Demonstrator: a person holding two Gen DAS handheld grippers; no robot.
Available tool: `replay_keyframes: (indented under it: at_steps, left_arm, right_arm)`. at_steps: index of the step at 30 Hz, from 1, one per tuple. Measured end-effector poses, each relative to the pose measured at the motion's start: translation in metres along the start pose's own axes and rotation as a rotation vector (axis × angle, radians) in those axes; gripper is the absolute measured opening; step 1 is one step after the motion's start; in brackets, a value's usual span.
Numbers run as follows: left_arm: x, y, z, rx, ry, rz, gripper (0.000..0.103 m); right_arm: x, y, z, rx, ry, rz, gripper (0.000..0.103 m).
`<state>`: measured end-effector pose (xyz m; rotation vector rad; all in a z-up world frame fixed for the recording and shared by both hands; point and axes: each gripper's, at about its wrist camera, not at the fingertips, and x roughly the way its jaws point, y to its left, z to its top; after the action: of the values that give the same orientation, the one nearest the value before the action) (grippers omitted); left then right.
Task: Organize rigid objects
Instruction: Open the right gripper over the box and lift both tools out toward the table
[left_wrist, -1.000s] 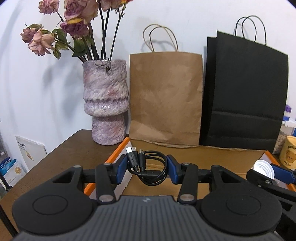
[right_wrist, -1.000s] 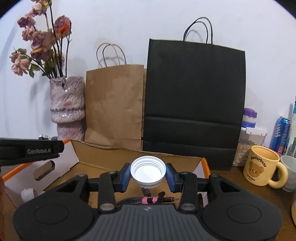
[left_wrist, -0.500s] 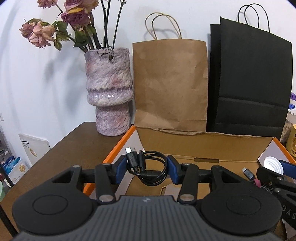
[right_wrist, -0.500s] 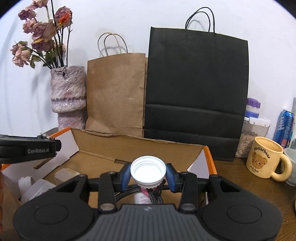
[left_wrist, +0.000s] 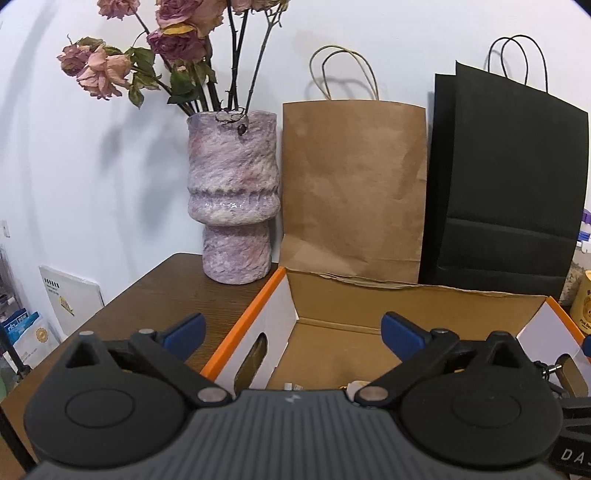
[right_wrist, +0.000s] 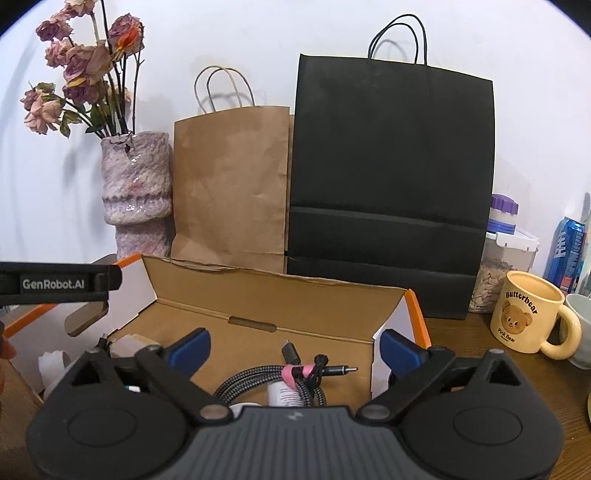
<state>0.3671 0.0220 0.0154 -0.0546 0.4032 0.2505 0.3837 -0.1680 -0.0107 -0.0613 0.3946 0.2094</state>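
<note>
Cardboard box (right_wrist: 280, 295), orange-edged, flaps up, sits open on the brown table (left_wrist: 177, 291). In the right wrist view its floor holds a braided cable (right_wrist: 255, 380) coiled and bound with a pink tie (right_wrist: 291, 373), one plug end pointing right, and a white cylindrical item (right_wrist: 282, 395) just beside the coil, partly hidden. At the box's left end lie pale objects too hidden to identify.

Left gripper (left_wrist: 291, 330): jaws spread wide, nothing between them, poised over the box's left end. Right gripper (right_wrist: 293, 343): jaws likewise wide and empty, above the cable.

Left wrist view shows the box's (left_wrist: 406, 314) interior mostly bare; the cable does not appear there. It alone shows a white booklet (left_wrist: 70, 299) leaning on the wall, far left.

Right wrist view alone shows the yellow mug (right_wrist: 528, 317), right of the box, printed "Butterbear" and "Pink Bear", a blue can (right_wrist: 569, 251) and a lidded container (right_wrist: 506, 254) behind it. "GenRobot.AI" reads on the left device's side.

Behind the box: vase (left_wrist: 232, 192) of dried roses, brown paper bag (left_wrist: 351, 188), black paper bag (right_wrist: 388, 184).
</note>
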Motion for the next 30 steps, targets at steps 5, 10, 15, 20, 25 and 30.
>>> replay_keyframes:
  at_steps: [5, 10, 15, 20, 25, 30]
  left_arm:
    - [-0.001, 0.001, 0.0, -0.008, -0.008, 0.004, 0.103]
    - [-0.005, 0.002, -0.001, -0.018, -0.013, 0.0, 0.103]
    - [-0.014, 0.006, -0.005, -0.022, -0.03, -0.006, 0.103]
    - [-0.025, 0.013, -0.009, -0.037, -0.042, -0.018, 0.103]
    - [-0.036, 0.018, -0.017, -0.035, -0.048, -0.018, 0.103]
    - [-0.048, 0.022, -0.024, -0.029, -0.054, -0.012, 0.103]
  right_arm:
    - [-0.001, 0.0, 0.0, 0.0, -0.004, -0.004, 0.103]
    - [-0.006, 0.0, -0.001, 0.007, -0.011, -0.013, 0.103]
    - [-0.022, 0.004, -0.003, -0.034, -0.037, -0.02, 0.103]
    - [-0.041, 0.002, -0.007, -0.054, -0.061, -0.027, 0.103]
    - [-0.055, -0.001, -0.015, -0.051, -0.064, -0.031, 0.103]
    - [-0.067, -0.002, -0.023, -0.059, -0.059, -0.037, 0.103]
